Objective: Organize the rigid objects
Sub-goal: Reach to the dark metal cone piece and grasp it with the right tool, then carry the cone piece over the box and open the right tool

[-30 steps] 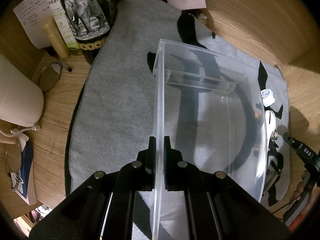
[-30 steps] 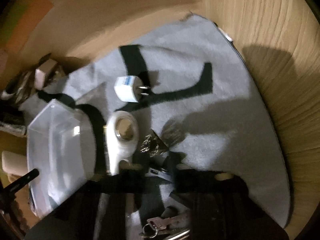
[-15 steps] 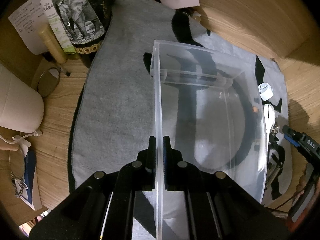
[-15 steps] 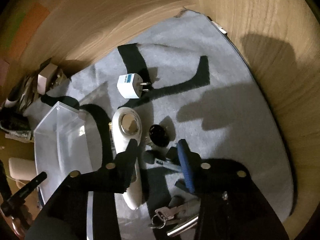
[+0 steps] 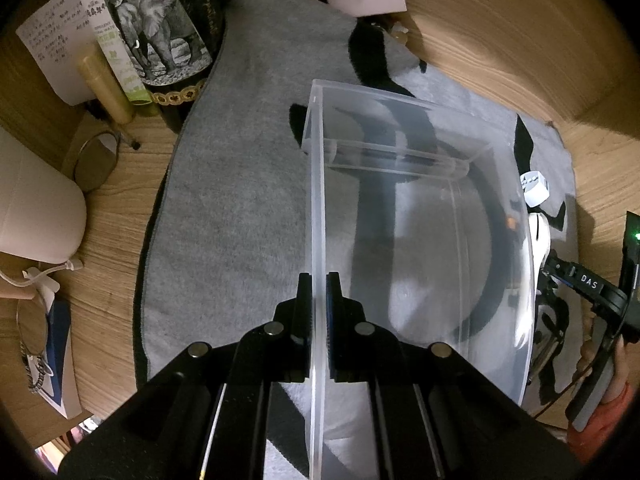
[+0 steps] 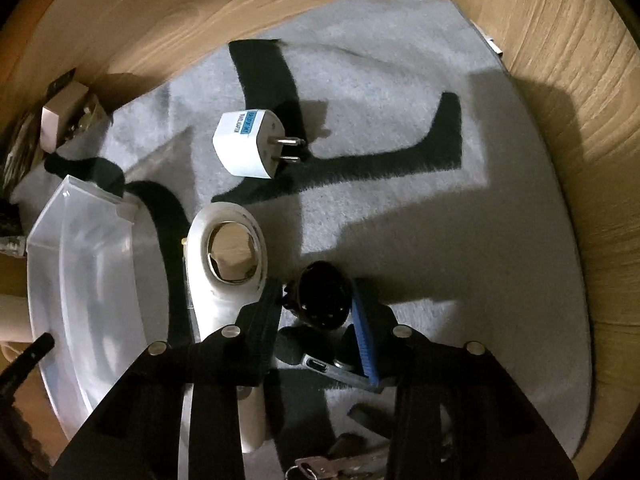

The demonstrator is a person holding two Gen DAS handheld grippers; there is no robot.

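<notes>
My left gripper (image 5: 318,280) is shut on the near left wall of a clear plastic box (image 5: 420,240) that stands empty on a grey mat (image 5: 240,208). My right gripper (image 6: 316,296) is open, its fingers either side of a small black round object (image 6: 322,296) on the mat. A white handled mirror (image 6: 228,256) lies left of it, next to the box (image 6: 84,280). A white plug adapter (image 6: 250,144) lies further ahead. A small USB device (image 6: 328,368) and keys (image 6: 332,464) lie under the gripper.
Bottles, one with an elephant label (image 5: 156,36), a note (image 5: 48,52), a round hand mirror (image 5: 96,160) and a white jug (image 5: 32,208) stand left of the mat. Wooden walls (image 6: 560,60) enclose the desk at the back and right.
My right gripper has moved forward and down, so the black round object now sits between its open fingers. My left gripper keeps its hold on the box, which has barely shifted.
</notes>
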